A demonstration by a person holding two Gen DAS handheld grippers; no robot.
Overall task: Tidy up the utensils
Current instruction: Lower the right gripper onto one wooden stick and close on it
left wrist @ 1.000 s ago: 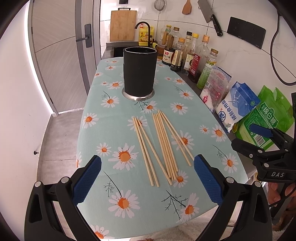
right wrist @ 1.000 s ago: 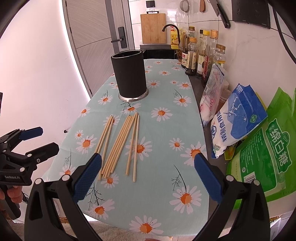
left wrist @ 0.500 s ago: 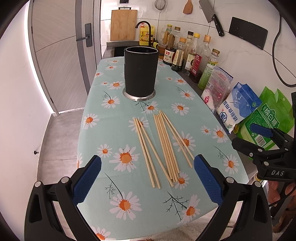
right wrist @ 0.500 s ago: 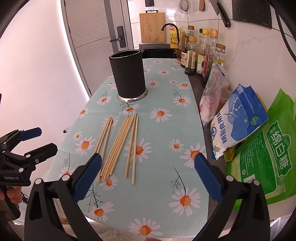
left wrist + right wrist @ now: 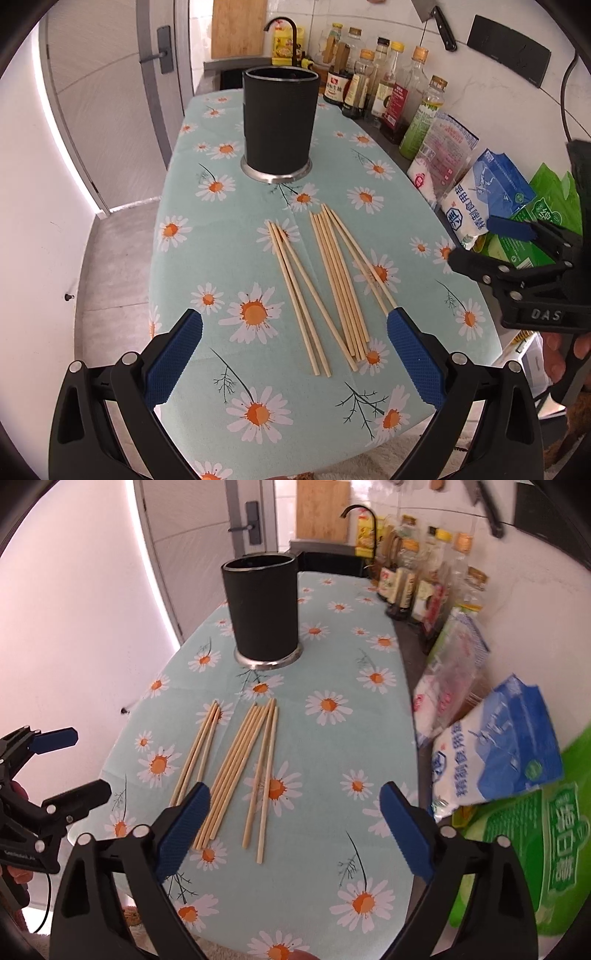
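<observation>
Several bamboo chopsticks (image 5: pixel 325 284) lie loose in two bunches on the daisy-print tablecloth (image 5: pixel 221 258), in front of an upright black cylindrical holder (image 5: pixel 279 122). My left gripper (image 5: pixel 295 332) hovers open above the near ends of the chopsticks, touching none. In the right wrist view, the same chopsticks (image 5: pixel 236 760) and holder (image 5: pixel 262 605) show. My right gripper (image 5: pixel 295 801) hangs over their near ends, and its jaws are closing with nothing pressed between them. Each gripper shows in the other's view: the right gripper (image 5: pixel 484 245) and the left gripper (image 5: pixel 81 764).
Sauce and oil bottles (image 5: pixel 384 85) line the wall at the back right. Bags of salt and sugar (image 5: pixel 487 195) and a green bag (image 5: pixel 535 834) crowd the table's right edge. A black faucet (image 5: pixel 284 27) and sink lie behind the holder. The floor drops off on the left.
Both grippers have moved forward over the table toward the chopsticks and holder, which now look larger. The right gripper's fingers stand slightly narrower than before.
</observation>
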